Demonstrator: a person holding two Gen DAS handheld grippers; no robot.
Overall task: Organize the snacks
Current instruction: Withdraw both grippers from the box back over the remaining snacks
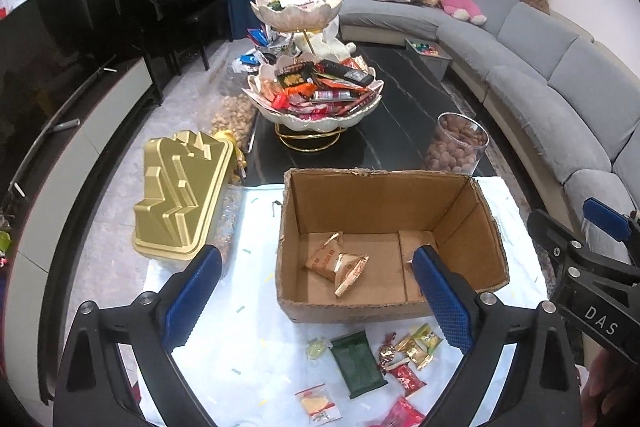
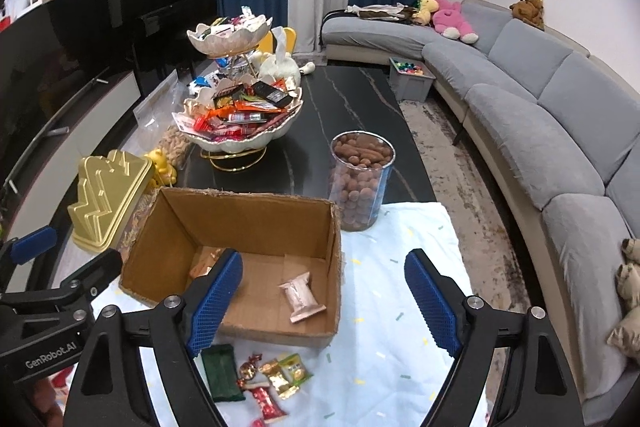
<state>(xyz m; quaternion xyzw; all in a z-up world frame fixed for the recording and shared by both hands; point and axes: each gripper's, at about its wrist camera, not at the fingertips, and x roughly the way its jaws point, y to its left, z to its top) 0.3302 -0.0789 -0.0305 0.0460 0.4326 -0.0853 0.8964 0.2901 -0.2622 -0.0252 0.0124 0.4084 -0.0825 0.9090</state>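
An open cardboard box (image 1: 384, 195) stands on a white cloth. Orange-tan snack packets (image 1: 338, 263) lie on its floor, and the right wrist view shows a pale pink packet (image 2: 302, 295) in the box (image 2: 256, 223). My left gripper (image 1: 318, 253) hangs open above the box's near side, holding nothing. My right gripper (image 2: 324, 259) is open and empty too, over the box's right wall. In front of the box lie loose snacks: a green packet (image 1: 360, 363), gold packets (image 1: 420, 345) and a red candy (image 1: 408, 379).
A two-tier shell-shaped snack stand (image 1: 316, 95) stands on the black table behind the box. A clear jar of brown nuts (image 2: 360, 183) is at the box's far right, a gold moulded lid (image 1: 180, 195) at its left. A grey sofa (image 2: 560, 115) curves along the right.
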